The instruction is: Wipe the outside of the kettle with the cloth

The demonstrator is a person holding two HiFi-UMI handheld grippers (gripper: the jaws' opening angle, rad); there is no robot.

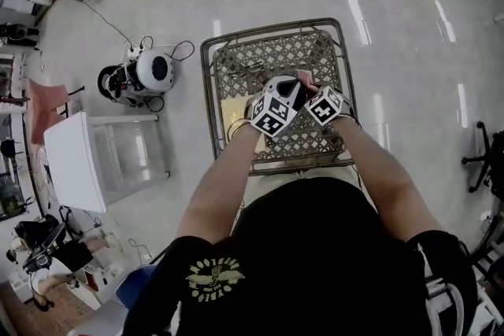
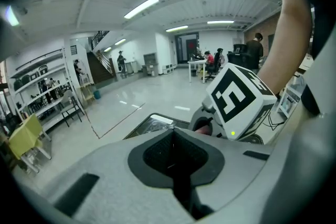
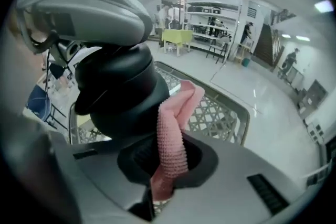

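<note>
Grey floor (image 1: 394, 27) lies wide all round you, so start close in. Your right gripper (image 3: 160, 176) is squeezed shut on the pink cloth (image 3: 170, 134), right beside the black kettle (image 3: 118, 97). Your left gripper (image 2: 176, 165) looks closed, with nothing seen between its jaws. I think the kettle could tip or slide if you rub hard. Your grippers are close and could bump. Stay over the mesh table (image 1: 244, 59), away from its edge
</note>
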